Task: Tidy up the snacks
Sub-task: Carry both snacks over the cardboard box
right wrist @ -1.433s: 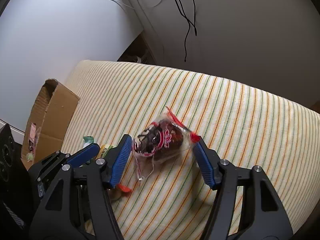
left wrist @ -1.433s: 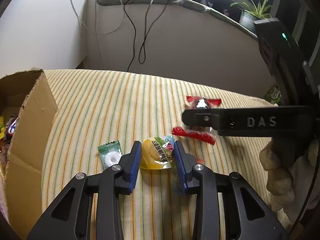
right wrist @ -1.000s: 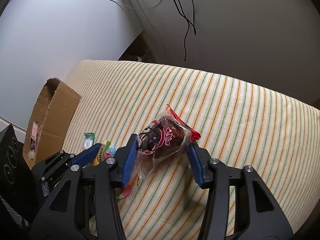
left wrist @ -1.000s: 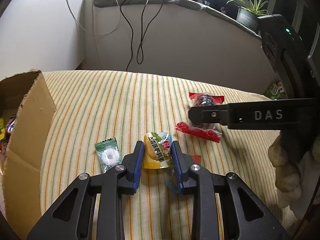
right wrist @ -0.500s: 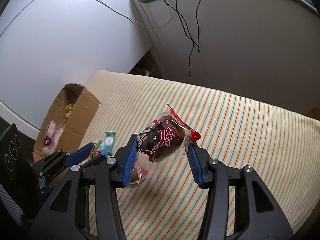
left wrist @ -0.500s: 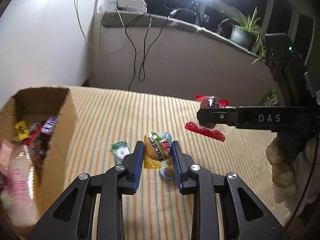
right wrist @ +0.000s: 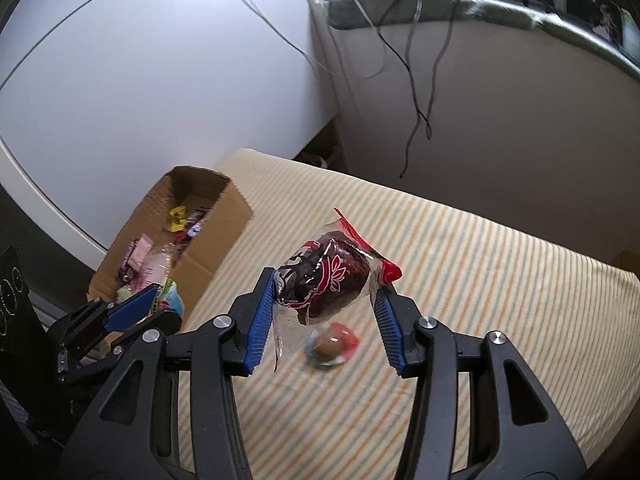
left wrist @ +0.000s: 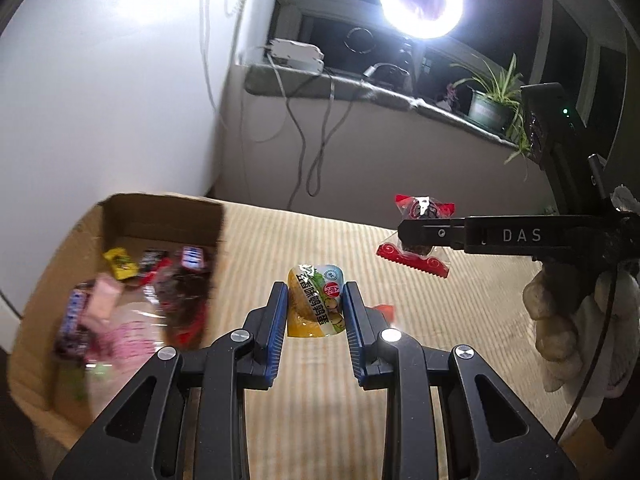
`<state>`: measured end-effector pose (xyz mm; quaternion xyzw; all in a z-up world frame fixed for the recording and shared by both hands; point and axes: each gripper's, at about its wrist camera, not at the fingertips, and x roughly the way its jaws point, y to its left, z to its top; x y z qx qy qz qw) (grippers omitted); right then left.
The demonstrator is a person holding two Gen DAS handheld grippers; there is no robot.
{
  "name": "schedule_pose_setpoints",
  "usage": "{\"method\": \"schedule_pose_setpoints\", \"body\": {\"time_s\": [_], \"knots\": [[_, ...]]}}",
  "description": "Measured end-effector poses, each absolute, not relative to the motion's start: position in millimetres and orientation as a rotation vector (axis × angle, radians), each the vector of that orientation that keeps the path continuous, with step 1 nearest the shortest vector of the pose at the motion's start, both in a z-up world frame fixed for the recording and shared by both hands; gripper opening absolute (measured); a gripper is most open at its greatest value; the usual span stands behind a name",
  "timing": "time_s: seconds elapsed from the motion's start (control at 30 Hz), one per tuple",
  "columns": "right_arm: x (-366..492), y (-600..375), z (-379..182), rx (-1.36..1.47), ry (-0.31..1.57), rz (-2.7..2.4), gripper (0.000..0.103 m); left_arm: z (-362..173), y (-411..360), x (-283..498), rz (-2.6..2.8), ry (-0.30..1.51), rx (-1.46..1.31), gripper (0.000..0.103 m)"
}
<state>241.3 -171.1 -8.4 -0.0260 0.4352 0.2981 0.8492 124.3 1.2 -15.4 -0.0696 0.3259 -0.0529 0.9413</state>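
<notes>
My left gripper (left wrist: 314,312) is shut on a yellow and white snack pouch (left wrist: 316,300) with printed characters, held above the striped cloth (left wrist: 320,240). My right gripper (right wrist: 326,300) is shut on a clear packet with red ends and a dark filling (right wrist: 328,276), also off the surface. That packet (left wrist: 418,240) and the right gripper (left wrist: 416,234) show at the right of the left wrist view. An open cardboard box (left wrist: 132,216) with several wrapped snacks stands to the left. The left gripper (right wrist: 140,308) appears low left in the right wrist view, near the box (right wrist: 216,240).
A small round sweet in a red and blue wrapper (right wrist: 330,346) lies on the cloth below the right gripper. A gloved hand (left wrist: 560,320) holds the right gripper. Beyond the bed are a white wall, hanging cables (left wrist: 316,148), a sill with a plant (left wrist: 492,96) and a bright ring light (left wrist: 420,0).
Both grippers have risen with their snacks, lifting them off the cloth. The box has come further into both views, showing its contents. The green mint packet has dropped out of the left view.
</notes>
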Motion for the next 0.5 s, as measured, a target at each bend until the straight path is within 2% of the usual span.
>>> {"method": "schedule_pose_setpoints", "body": {"time_s": [0.5], "knots": [[233.5,-72.4,-3.3,-0.135,0.891,0.741,0.050,-3.8,90.4,116.0,0.044,0.648,-0.145,0.026]]}}
